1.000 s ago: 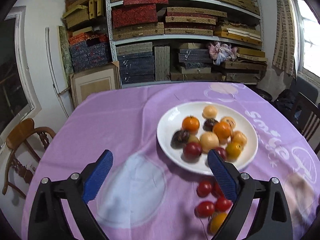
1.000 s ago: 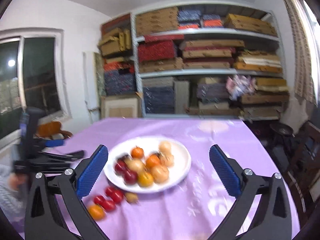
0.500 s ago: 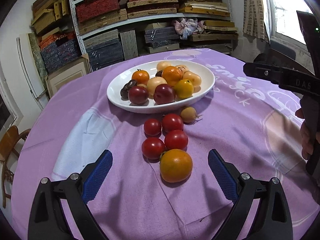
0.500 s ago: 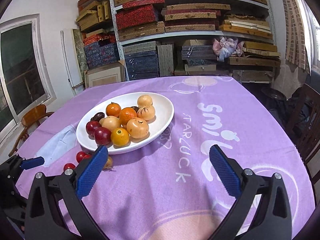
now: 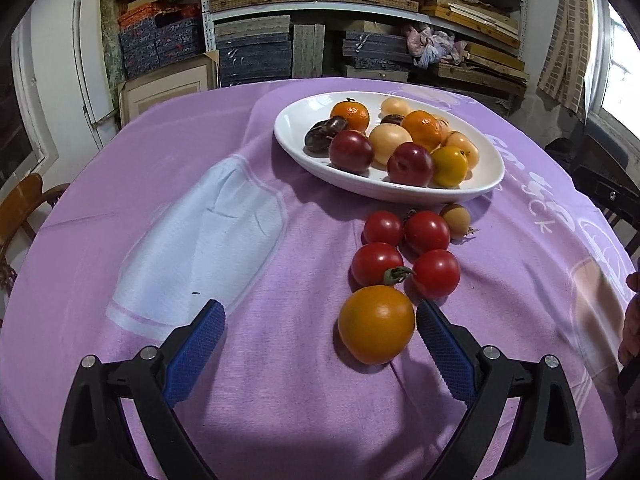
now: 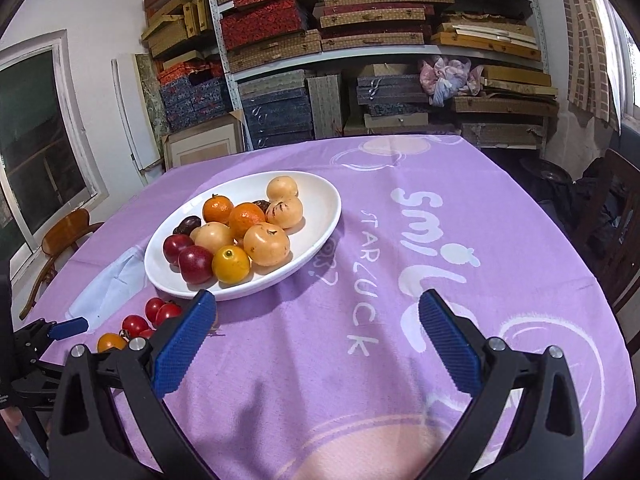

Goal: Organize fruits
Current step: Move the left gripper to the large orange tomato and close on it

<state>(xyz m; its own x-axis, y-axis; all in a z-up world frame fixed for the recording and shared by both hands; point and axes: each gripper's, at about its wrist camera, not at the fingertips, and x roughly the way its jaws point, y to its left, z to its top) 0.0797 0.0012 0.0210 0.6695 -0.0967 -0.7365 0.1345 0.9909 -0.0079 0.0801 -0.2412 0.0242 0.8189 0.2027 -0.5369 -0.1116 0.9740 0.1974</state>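
Item: orange tomato (image 5: 376, 323), loose on the tablecloth (image 5: 280, 400), nearest piece of the cluster lying off the near rim of the white plate (image 5: 292, 128). Your left gripper (image 5: 320, 320) is spread wide and empty; the fruit sits just inside its right finger (image 5: 440, 340), off-centre, so shift right. Round, no long axis. Your right gripper (image 6: 318, 332), also spread and empty, hangs farther off, over bare cloth.

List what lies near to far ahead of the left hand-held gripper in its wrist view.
left hand-held gripper → large orange tomato → red cherry tomatoes → white plate → shelves of boxes
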